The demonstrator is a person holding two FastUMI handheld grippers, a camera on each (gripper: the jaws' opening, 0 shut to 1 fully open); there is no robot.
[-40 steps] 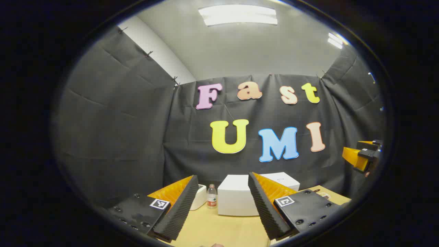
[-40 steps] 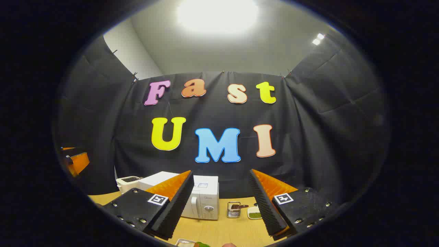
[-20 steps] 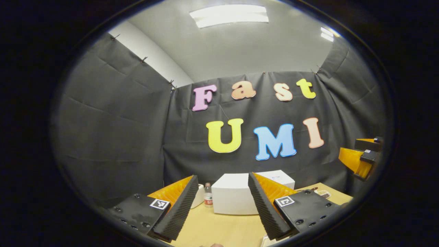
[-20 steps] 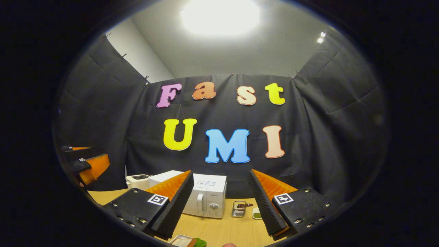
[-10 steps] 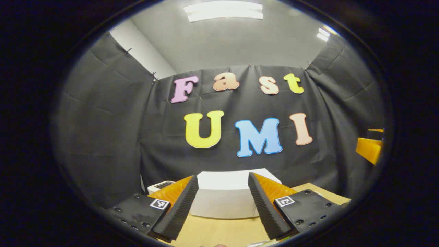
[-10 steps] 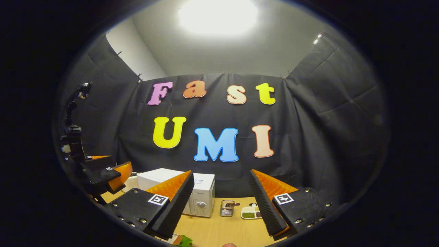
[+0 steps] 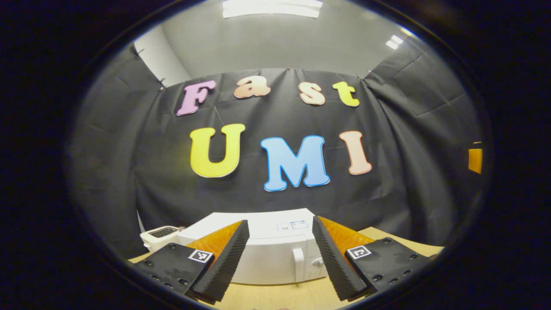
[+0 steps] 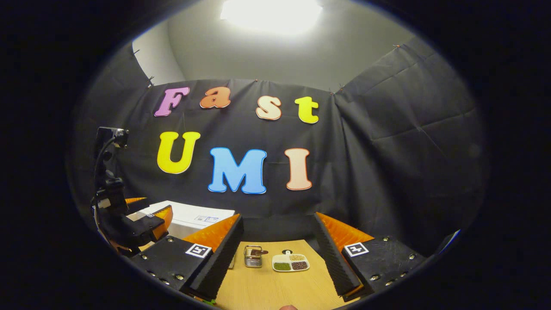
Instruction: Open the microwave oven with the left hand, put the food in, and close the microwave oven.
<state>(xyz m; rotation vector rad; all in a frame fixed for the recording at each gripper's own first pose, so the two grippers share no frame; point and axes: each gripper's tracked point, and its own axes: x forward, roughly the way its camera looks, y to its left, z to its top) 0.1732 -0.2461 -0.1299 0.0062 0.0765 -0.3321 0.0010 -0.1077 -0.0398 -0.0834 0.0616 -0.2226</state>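
In the left gripper view, the wide-spread left hand-held gripper (image 7: 280, 258) faced the closed white microwave oven (image 7: 275, 252) just ahead, its handle (image 7: 298, 267) between the fingers. In the right gripper view, the right hand-held gripper (image 8: 277, 258), also wide, framed a metal basket (image 8: 253, 256) and divided dish (image 8: 290, 262) on the counter (image 8: 275, 288); the microwave oven (image 8: 189, 217) sat ahead-left.

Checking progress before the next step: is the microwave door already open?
No, the microwave door sits flush and closed, its handle untouched between the open left gripper fingers.

White microwave oven (image 7: 275, 254), door shut, upright on the wooden table (image 7: 275, 297).
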